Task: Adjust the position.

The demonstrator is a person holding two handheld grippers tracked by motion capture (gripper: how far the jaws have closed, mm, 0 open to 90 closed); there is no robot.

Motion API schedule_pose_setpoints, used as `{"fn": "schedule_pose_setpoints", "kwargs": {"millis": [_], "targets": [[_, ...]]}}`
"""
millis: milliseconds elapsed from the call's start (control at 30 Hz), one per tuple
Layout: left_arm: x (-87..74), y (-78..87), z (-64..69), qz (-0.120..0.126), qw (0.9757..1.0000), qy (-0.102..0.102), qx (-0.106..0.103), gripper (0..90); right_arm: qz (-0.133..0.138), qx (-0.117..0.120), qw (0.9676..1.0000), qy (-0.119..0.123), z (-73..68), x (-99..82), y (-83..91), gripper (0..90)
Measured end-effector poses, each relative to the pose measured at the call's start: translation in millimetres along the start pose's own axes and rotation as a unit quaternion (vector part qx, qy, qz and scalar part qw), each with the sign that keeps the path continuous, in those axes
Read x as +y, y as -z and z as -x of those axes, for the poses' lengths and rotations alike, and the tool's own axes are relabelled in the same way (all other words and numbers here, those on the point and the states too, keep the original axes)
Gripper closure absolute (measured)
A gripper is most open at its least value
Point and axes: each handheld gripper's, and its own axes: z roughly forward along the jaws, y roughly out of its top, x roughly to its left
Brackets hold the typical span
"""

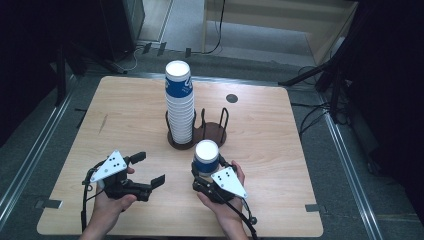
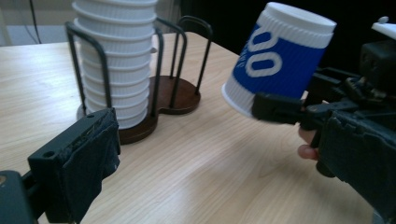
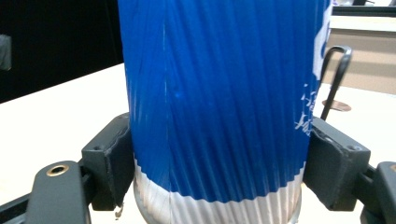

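Your right gripper [image 1: 204, 172] is clamped on 1 blue-and-white paper cup [image 1: 206, 156], held upside down at the table's [image 1: 280, 150] 6 o'clock. Your left gripper [image 1: 148, 170] has its jaws apart, holding nothing, at 8 o'clock. The cup stack [image 1: 179, 102] in its holder [image 1: 215, 134] stands at centre.

I see my right tool [image 2: 285, 109] gripping a tilted blue cup [image 2: 275, 60] beside the stacked cups [image 2: 116, 60] on the counter [image 2: 210, 163].

On the blue cup [image 2: 275, 58] in my right claw [image 1: 212, 176] I read large white "00"; its smaller white characters stay illegible.
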Motion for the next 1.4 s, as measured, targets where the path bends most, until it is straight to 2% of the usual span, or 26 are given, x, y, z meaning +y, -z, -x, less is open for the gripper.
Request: {"fn": "schedule_pose_setpoints", "kwargs": {"millis": [67,267,600,667,933,1033,1167,1267,1300,1333,1400], "targets": [[2.9,-2.5,6.9,-0.002,1.0000,-0.007,-0.004,0.0,0.000,0.006,1.0000,0.001,-4.1,-0.3,-0.1,20.2],[5.7,-7.3,16.7,-0.012,0.9997,-0.010,-0.019,0.0,-0.006,0.023,0.9997,0.011,-17.2,-2.4,-1.0,20.2],[5.4,-9.5,23.2,-0.019,0.9997,-0.009,-0.015,8.2,-0.015,0.052,0.9981,0.029,-41.0,-8.5,-4.1,20.2],[5.4,-10.8,25.7,-0.020,0.9996,-0.012,-0.013,13.2,-0.018,0.059,0.9974,0.037,-47.2,-10.1,-4.2,20.2],[5.2,-14.9,32.1,-0.033,0.9991,-0.022,-0.018,13.5,-0.017,0.072,0.9955,0.059,-58.7,-11.7,-3.5,20.3],[5.4,-15.8,33.5,-0.037,0.9989,-0.026,-0.015,13.6,-0.018,0.078,0.9942,0.072,-62.8,-13.3,-3.9,20.3],[4.6,-16.6,34.2,-0.045,0.9985,-0.029,-0.009,15.4,-0.018,0.081,0.9936,0.077,-66.3,-13.7,-3.1,20.2],[4.1,-17.0,35.7,-0.046,0.9982,-0.037,-0.001,20.0,-0.013,0.081,0.9921,0.095,-69.5,-13.9,-2.3,20.2],[3.9,-17.0,36.4,-0.045,0.9982,-0.040,0.004,20.0,-0.013,0.081,0.9921,0.095,-69.5,-13.9,-2.3,20.2],[3.8,-16.7,36.9,-0.043,0.9982,-0.041,0.007,24.5,-0.016,0.083,0.9917,0.097,-70.9,-14.3,-1.8,20.1],[3.3,-16.6,36.2,-0.044,0.9981,-0.044,0.006,25.0,-0.017,0.082,0.9918,0.097,-71.3,-14.6,-1.9,20.0]]}}
